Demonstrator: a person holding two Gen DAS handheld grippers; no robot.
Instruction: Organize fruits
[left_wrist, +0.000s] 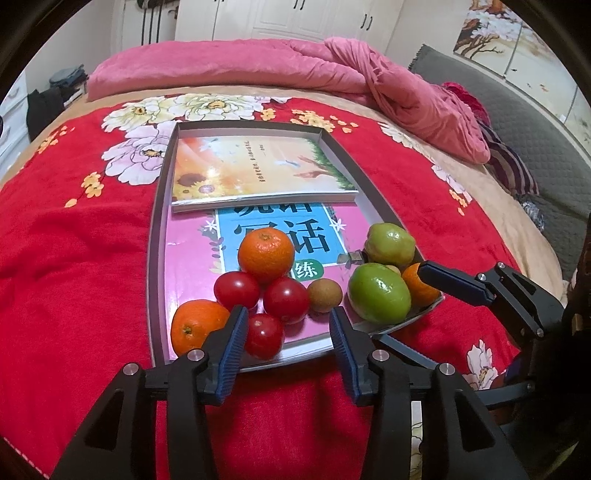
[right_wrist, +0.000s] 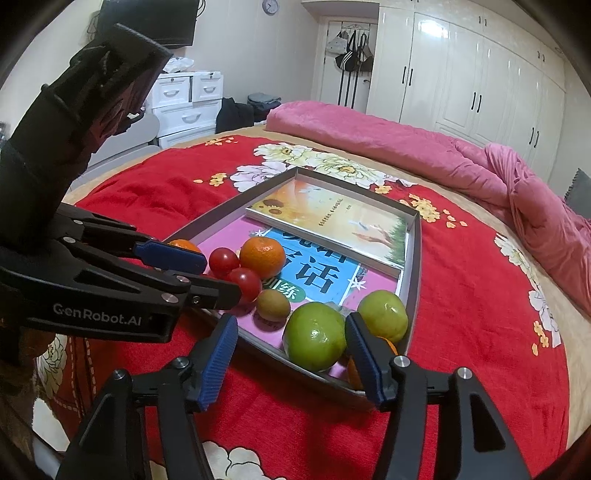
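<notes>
A shallow grey tray (left_wrist: 159, 221) on the bed holds two books and fruit at its near end. Three tomatoes (left_wrist: 286, 299), two oranges (left_wrist: 266, 254) and a small brown fruit (left_wrist: 325, 295) lie on the left. Two green fruits (left_wrist: 380, 291) and a half-hidden orange (left_wrist: 419, 288) lie on the right. My left gripper (left_wrist: 288, 328) is open around the nearest tomato (left_wrist: 264, 336), which rests beside its left pad. My right gripper (right_wrist: 291, 317) is open around the big green fruit (right_wrist: 316, 341), with a gap at its left pad. The left gripper (right_wrist: 221, 277) reaches in from the left.
A red floral blanket (left_wrist: 74, 229) covers the bed. A rumpled pink quilt (left_wrist: 332, 70) lies along the far side. A sunflower book (left_wrist: 258, 166) overlaps a pink book (left_wrist: 192, 258) in the tray. White wardrobes (right_wrist: 461, 81) and drawers (right_wrist: 188, 107) stand behind.
</notes>
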